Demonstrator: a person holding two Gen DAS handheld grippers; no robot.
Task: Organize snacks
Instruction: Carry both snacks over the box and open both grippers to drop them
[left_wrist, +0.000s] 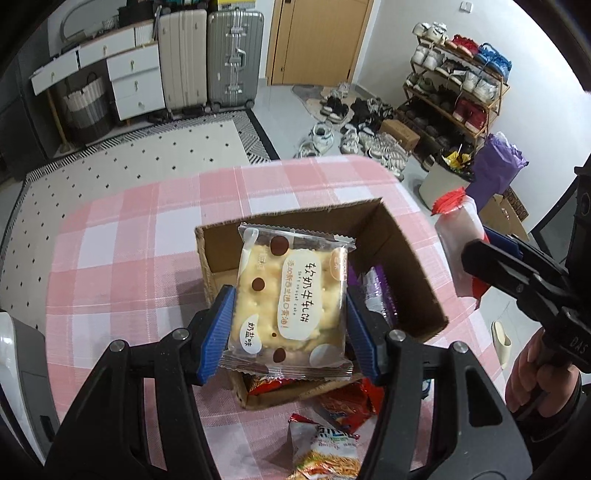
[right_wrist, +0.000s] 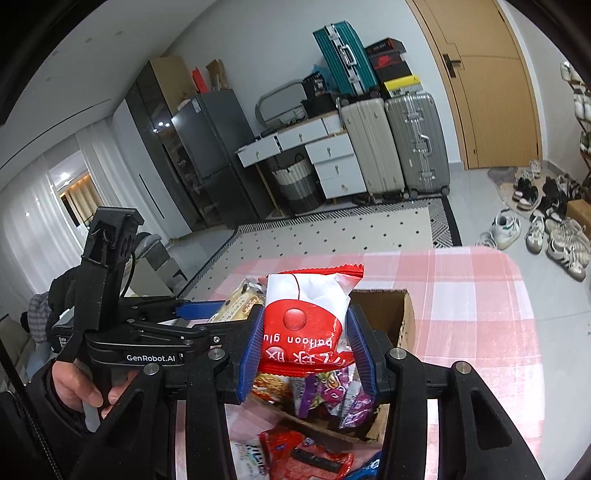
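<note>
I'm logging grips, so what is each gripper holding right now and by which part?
Left gripper: cracker packet, pinched across its side edges. Right gripper: red-and-white snack bag, clamped across its lower sides.

- Cracker pack (left_wrist: 290, 301): clear wrapper with brown dots, pale crackers inside, held flat at frame centre above the box.
- Red-and-white pack (right_wrist: 308, 321): puffy, upright, centre of frame.
- Box (left_wrist: 402, 258): open cardboard on the pink-checked worktop, purple and red packets inside.
- Loose packets (left_wrist: 325, 446): lower frame, before the box.
</note>
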